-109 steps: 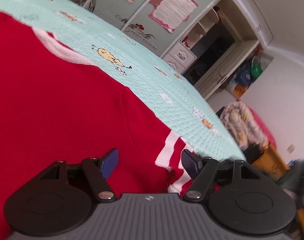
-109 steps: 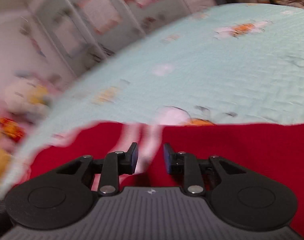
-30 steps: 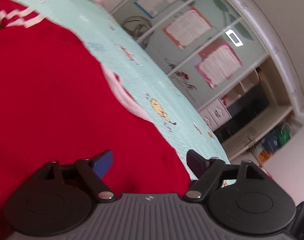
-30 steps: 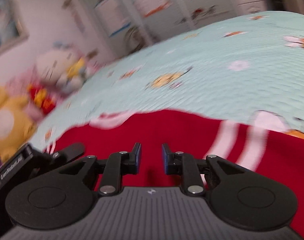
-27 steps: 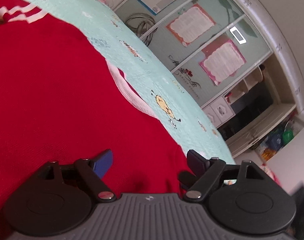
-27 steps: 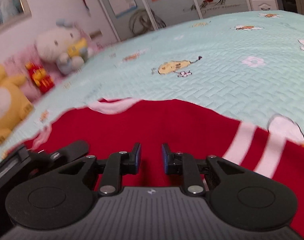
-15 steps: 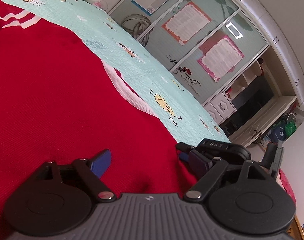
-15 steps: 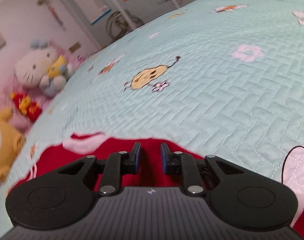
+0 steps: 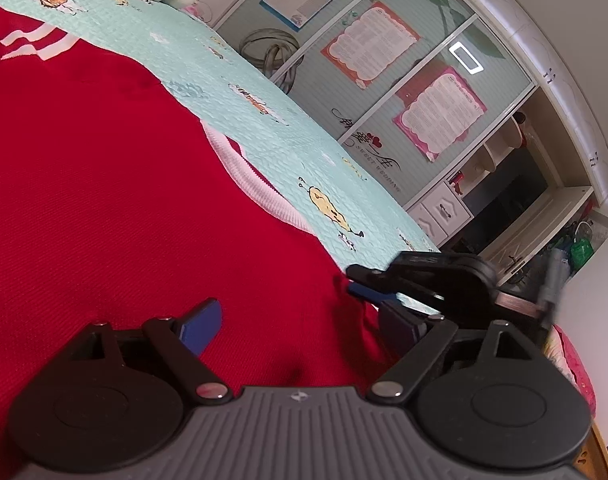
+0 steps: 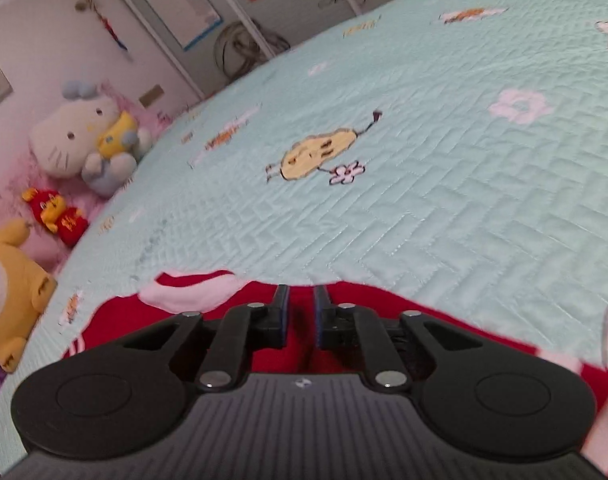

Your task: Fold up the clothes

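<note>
The bed (image 10: 444, 152), under a mint quilt, carries a red top (image 9: 103, 208) spread flat, its pink collar (image 9: 255, 188) toward the wardrobe (image 9: 444, 92) and a white-striped cuff (image 9: 27, 42) far off. Half a second ago the right gripper (image 10: 301, 310) hung over the shoulder edge; now it has dropped onto it beside the collar, fingers nearly closed with red cloth between them, probably pinching. The left gripper (image 9: 299, 324) stays low over the body, fingers wide apart, holding nothing. A fold of that shoulder looks likely.
</note>
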Tool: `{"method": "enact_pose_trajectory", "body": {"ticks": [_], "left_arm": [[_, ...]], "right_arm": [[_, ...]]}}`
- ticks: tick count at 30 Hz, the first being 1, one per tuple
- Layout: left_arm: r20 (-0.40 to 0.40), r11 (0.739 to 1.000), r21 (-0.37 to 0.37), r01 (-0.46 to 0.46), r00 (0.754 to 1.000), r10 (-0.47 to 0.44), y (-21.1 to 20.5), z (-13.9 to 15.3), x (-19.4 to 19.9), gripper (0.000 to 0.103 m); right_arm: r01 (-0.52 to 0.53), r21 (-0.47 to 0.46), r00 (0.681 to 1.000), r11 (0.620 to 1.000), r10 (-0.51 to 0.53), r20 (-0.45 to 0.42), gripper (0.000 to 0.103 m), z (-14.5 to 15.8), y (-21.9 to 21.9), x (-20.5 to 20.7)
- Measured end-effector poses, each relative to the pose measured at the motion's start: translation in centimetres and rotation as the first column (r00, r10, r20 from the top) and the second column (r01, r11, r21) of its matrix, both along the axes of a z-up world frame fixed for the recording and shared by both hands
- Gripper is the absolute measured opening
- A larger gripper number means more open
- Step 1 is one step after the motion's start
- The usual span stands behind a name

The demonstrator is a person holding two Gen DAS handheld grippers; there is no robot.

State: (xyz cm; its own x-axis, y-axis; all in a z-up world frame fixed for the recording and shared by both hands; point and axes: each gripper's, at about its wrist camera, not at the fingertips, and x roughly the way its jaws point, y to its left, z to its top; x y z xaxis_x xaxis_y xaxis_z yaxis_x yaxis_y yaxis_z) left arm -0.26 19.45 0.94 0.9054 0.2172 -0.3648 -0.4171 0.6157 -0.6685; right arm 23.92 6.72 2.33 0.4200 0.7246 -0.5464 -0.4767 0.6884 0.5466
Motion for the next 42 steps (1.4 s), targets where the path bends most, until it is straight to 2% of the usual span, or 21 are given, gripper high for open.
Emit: {"method": "enact_pose_trajectory", "body": {"ticks": [1, 3, 4, 6, 7, 9, 10, 13, 16, 19, 21, 27, 31, 32, 38, 40, 42], "left_arm": [[0.0, 1.0, 0.001, 0.0, 1.0, 0.0, 0.0, 0.0, 0.0, 0.089], [-0.001, 1.0, 0.004, 0.0, 1.0, 0.0, -0.1, 0.0, 0.0, 0.089], [-0.002, 1.0, 0.005, 0.001, 1.0, -0.001, -0.1, 0.0, 0.1, 0.089], [-0.003, 1.0, 0.009, 0.001, 1.0, -0.001, -0.1, 0.0, 0.1, 0.089], [-0.003, 1.0, 0.009, 0.002, 1.0, -0.002, -0.1, 0.0, 0.1, 0.089], [-0.002, 1.0, 0.009, 0.003, 1.0, -0.003, 0.0, 0.0, 0.2, 0.09], [-0.002, 1.0, 0.01, 0.004, 1.0, -0.004, 0.0, 0.0, 0.2, 0.09], [-0.003, 1.0, 0.012, 0.007, 1.0, -0.007, 0.0, -0.1, 0.3, 0.091], [-0.004, 1.0, 0.015, 0.008, 1.0, -0.008, 0.0, -0.1, 0.3, 0.091], [-0.007, 1.0, 0.02, 0.01, 1.0, -0.01, -0.1, 0.0, 0.4, 0.092], [-0.008, 1.0, 0.022, 0.011, 1.0, -0.011, -0.2, 0.0, 0.5, 0.092], [-0.01, 0.999, 0.032, 0.017, 1.0, -0.016, -0.2, 0.0, 0.7, 0.093], [-0.012, 0.999, 0.041, 0.019, 1.0, -0.019, -0.3, -0.1, 0.8, 0.094], [-0.013, 0.999, 0.043, 0.019, 1.0, -0.019, -0.3, -0.1, 0.8, 0.094], [-0.017, 0.998, 0.054, 0.02, 1.0, -0.019, -0.4, -0.1, 0.8, 0.095], [-0.018, 0.998, 0.055, 0.02, 1.0, -0.019, -0.5, -0.1, 0.8, 0.095], [-0.018, 0.998, 0.055, 0.021, 1.0, -0.02, -0.4, -0.1, 0.8, 0.095]], "right_arm": [[0.006, 0.013, 1.0, 1.0, -0.006, 0.002, 0.025, 0.2, -0.6, -0.5], [-0.002, 0.039, 1.0, 0.999, 0.002, -0.002, 0.042, 0.3, -1.7, -1.7], [0.017, 0.039, 1.0, 0.999, -0.017, -0.008, 0.043, -0.1, -2.3, -1.9], [0.057, 0.036, 0.998, 0.998, -0.056, -0.021, 0.026, -0.9, -3.4, -2.3], [0.077, 0.035, 0.997, 0.996, -0.076, -0.027, 0.024, -1.4, -4.0, -2.5], [0.154, 0.089, 0.987, 0.984, -0.149, -0.059, 0.024, -1.5, -5.6, -2.9], [0.185, 0.098, 0.982, 0.978, -0.182, -0.048, 0.024, -1.4, -6.3, -3.4], [0.176, 0.105, 0.984, 0.979, -0.172, -0.039, 0.026, -1.5, -7.6, -4.8], [0.204, 0.188, 0.978, 0.961, -0.191, -0.084, 0.025, -3.0, -10.6, -5.8], [0.311, 0.228, 0.95, 0.923, -0.298, -0.092, 0.026, -2.9, -14.5, -7.6], [0.376, 0.236, 0.926, 0.896, -0.37, -0.073, 0.039, -2.7, -17.2, -9.2], [0.507, 0.29, 0.86, 0.812, -0.501, -0.101, 0.034, -3.8, -25.5, -13.5], [0.604, 0.289, 0.783, 0.743, -0.62, -0.042, 0.031, -3.5, -27.4, -14.5], [0.627, 0.29, 0.761, 0.723, -0.648, -0.027, 0.027, -3.4, -27.8, -14.7], [0.747, 0.304, 0.604, 0.592, -0.794, 0.062, 0.025, -2.9, -30.5, -16.2], [0.78, 0.312, 0.544, 0.543, -0.834, 0.091, 0.028, -2.8, -31.4, -16.7], [0.809, 0.321, 0.481, 0.492, -0.869, 0.118, 0.05, -2.6, -32.3, -17.2]]}}
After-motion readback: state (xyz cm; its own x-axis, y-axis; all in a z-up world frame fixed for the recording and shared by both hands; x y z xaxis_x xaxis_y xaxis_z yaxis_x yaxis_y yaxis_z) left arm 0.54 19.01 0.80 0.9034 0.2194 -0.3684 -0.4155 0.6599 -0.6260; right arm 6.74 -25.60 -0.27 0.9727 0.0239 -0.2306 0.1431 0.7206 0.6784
